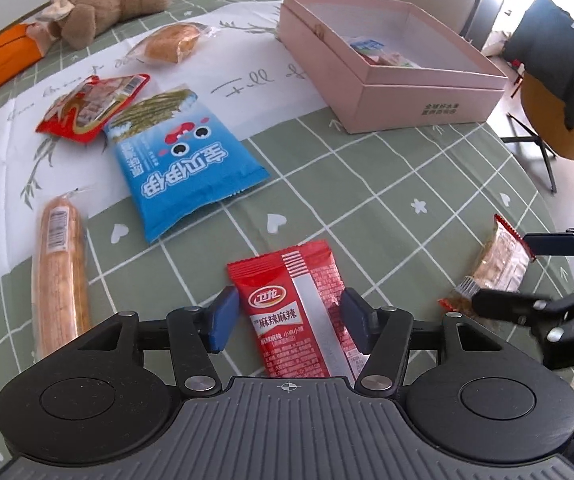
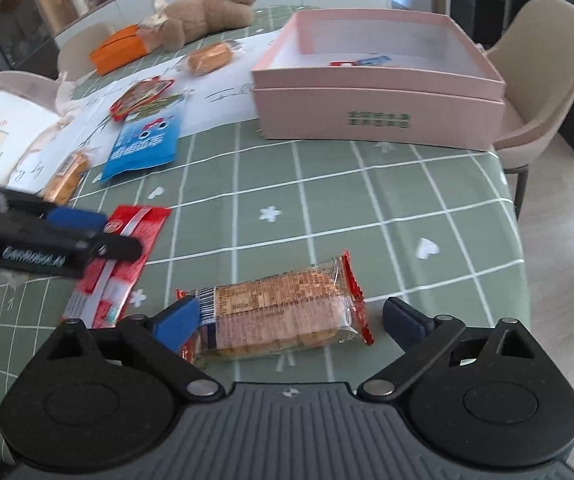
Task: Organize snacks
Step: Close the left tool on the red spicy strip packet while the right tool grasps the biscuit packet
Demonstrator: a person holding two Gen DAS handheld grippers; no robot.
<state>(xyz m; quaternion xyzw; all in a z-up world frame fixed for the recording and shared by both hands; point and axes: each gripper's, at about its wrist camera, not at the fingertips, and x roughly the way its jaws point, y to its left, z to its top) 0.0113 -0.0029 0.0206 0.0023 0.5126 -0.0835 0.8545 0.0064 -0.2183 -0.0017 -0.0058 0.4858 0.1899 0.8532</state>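
Note:
My left gripper (image 1: 289,320) is open, its blue pads either side of a red spicy-snack packet (image 1: 299,312) lying on the green checked tablecloth; the right pad touches the packet's edge. My right gripper (image 2: 291,322) is open around a clear-wrapped biscuit pack (image 2: 283,312) with red ends, lying flat; the left pad touches its end. The biscuit pack (image 1: 495,264) and right gripper also show in the left wrist view. The red packet (image 2: 123,256) shows in the right wrist view under the left gripper. The pink box (image 1: 391,72) (image 2: 379,112) stands open at the back with a few snacks inside.
A blue seaweed bag (image 1: 183,160), a red packet (image 1: 91,104), a long bread stick (image 1: 61,276) and a wrapped bun (image 1: 171,42) lie to the left. A teddy bear (image 1: 115,0) and an orange box (image 1: 3,58) sit farther back. Chairs (image 2: 543,80) stand past the table's right edge.

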